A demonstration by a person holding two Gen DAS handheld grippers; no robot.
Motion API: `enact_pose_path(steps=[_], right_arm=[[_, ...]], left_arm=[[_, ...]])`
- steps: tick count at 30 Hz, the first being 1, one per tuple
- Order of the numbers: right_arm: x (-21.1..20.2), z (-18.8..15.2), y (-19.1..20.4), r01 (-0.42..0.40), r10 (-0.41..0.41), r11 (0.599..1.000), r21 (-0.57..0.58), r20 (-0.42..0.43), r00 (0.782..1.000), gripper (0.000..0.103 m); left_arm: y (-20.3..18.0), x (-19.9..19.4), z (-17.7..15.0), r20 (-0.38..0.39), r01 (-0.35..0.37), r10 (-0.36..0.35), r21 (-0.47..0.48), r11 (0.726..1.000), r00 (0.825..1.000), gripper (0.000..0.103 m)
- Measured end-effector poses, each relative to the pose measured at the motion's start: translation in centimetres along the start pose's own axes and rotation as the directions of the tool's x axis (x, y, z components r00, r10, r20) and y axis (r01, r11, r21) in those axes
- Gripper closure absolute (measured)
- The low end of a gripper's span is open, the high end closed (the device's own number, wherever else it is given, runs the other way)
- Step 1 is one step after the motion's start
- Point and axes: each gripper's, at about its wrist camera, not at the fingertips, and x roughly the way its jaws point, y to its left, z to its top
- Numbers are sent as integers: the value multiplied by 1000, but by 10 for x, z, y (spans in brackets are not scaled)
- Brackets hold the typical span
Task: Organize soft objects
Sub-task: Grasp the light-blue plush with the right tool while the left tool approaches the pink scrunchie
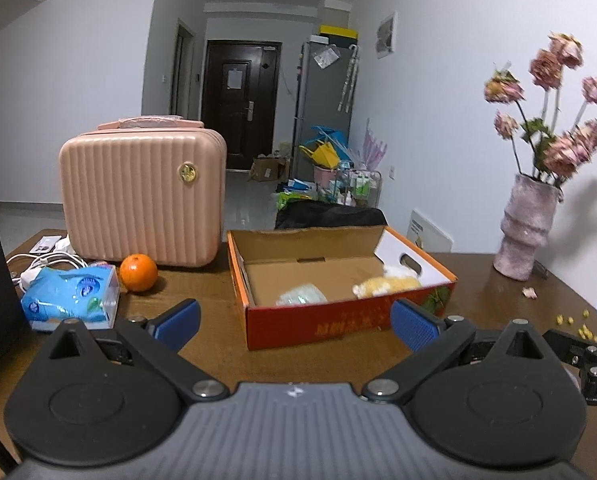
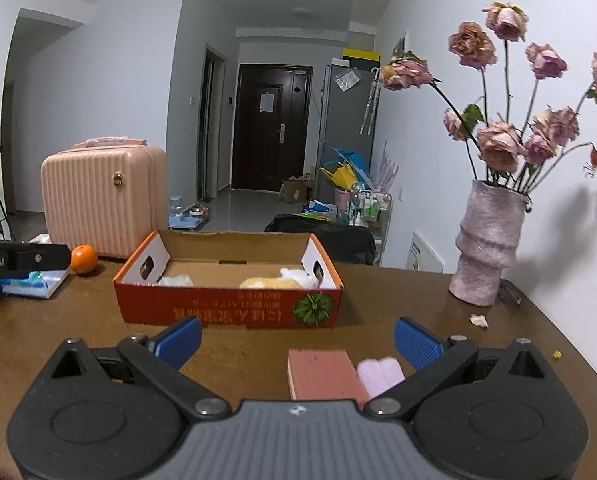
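Observation:
An open orange cardboard box (image 1: 318, 320) (image 2: 226, 312) stands on the brown table. Inside lie a pale green soft bundle (image 1: 301, 295) (image 2: 175, 280) and a yellow-and-white plush toy (image 1: 386, 283) (image 2: 282, 280). My left gripper (image 1: 294, 320) is open and empty, just in front of the box. My right gripper (image 2: 296, 338) is also open; between and below its fingers lie a pink sponge block (image 2: 322, 372) and a pale pink soft roll (image 2: 380, 374) on the table, untouched. Part of the right gripper shows at the left wrist view's right edge.
A pink ribbed case (image 1: 142, 192) (image 2: 104, 200), an orange (image 1: 138, 272) (image 2: 84, 259) and a blue tissue pack (image 1: 72, 296) (image 2: 34, 282) sit left of the box. A pink vase of dried roses (image 1: 524, 228) (image 2: 486, 240) stands right. Yellow crumbs (image 1: 574, 324) litter the table.

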Motion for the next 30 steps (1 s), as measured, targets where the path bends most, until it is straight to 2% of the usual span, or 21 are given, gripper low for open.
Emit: enact_pose_path(steps=[10, 19, 25, 30], right_arm=[[-39, -31, -8, 25, -25, 1000, -10, -11, 1000, 0], [-59, -54, -8, 30, -30, 1000, -4, -29, 999, 0], [-51, -64, 3, 4, -7, 999, -32, -78, 997, 0], [-27, -64, 20, -44, 32, 996, -83, -144, 989, 0]], left_arm=[[-21, -29, -29, -4, 34, -34, 39, 999, 999, 0], [-22, -39, -59, -67, 57, -57, 12, 998, 996, 0], [-21, -36, -73, -96, 65, -63, 18, 998, 993, 0], [-15, -32, -75, -98, 68, -65, 24, 997, 993, 0]])
